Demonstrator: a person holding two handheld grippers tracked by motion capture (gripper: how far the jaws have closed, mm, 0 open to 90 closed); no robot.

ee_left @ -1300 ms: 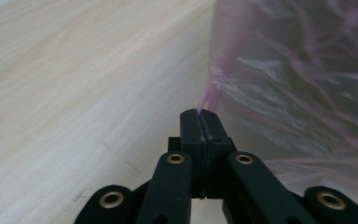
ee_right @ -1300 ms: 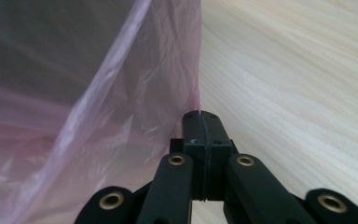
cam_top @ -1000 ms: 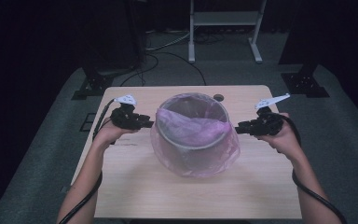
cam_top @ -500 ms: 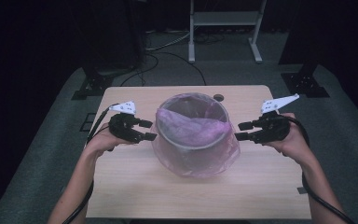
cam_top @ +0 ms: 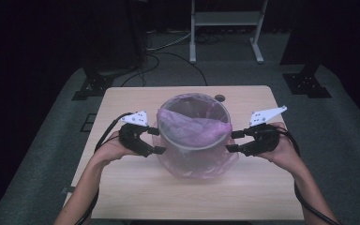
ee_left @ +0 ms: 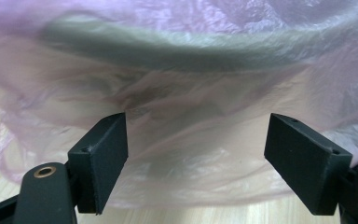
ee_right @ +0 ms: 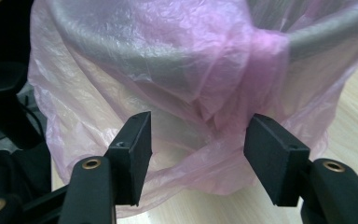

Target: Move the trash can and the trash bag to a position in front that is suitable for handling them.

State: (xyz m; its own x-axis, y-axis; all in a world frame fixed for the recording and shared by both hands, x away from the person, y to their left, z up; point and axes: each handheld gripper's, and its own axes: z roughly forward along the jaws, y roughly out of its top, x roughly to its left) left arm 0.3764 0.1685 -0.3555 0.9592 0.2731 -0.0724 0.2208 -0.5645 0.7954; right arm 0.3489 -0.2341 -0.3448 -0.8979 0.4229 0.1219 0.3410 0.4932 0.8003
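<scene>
A round grey bin [cam_top: 194, 136] lined with a thin translucent pink plastic bag [cam_top: 201, 164] stands mid-worktop, nearer the far edge. The left gripper [cam_top: 155, 140] and right gripper [cam_top: 232, 141] flank it, jaws released, having just been opening; film lies ahead of them, unpinched. Bare pale wooden worktop [cam_top: 192, 197] lies open toward the near edge. Around it are grey carpet [cam_top: 351, 136] and dark cables [cam_top: 168, 54].
</scene>
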